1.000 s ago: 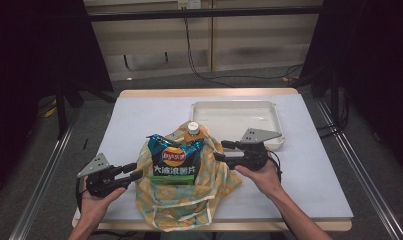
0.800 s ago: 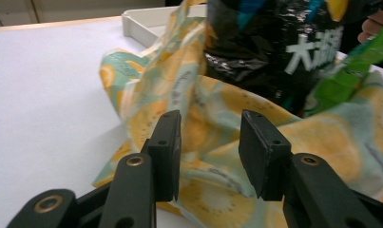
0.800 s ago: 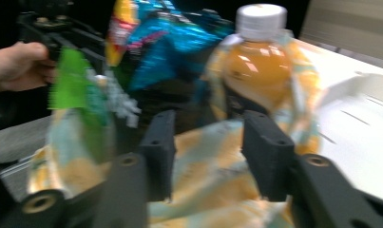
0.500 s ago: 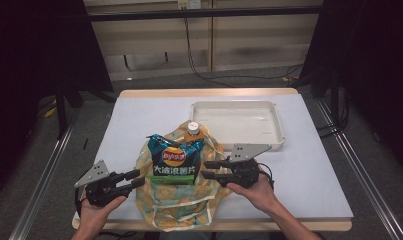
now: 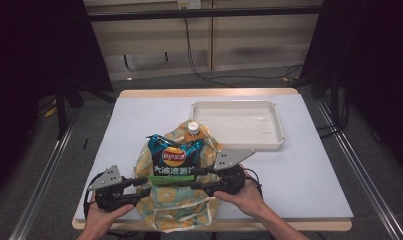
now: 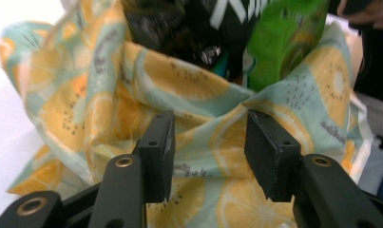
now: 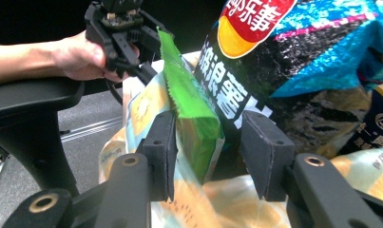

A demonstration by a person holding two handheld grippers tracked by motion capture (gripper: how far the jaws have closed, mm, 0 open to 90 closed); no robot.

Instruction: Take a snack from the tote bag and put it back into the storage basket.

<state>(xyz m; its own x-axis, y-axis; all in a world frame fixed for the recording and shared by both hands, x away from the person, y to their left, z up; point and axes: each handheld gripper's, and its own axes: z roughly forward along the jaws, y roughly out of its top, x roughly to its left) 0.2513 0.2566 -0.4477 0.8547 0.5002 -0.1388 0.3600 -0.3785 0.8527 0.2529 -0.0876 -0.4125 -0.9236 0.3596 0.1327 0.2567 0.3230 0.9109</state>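
Left gripper view, chip bag [image 6: 189, 33] blurred, cut off above fruit-print bag [image 6: 179, 90]

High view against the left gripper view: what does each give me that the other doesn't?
High view alone: the white tray behind the bag, the bottle cap poking out, and the table. Left gripper view alone: the left hand-held gripper close up, its jaws apart with a fold of printed cloth between them, pads not pressing. Shared: the citrus-print cloth bag and the chip packet inside it.
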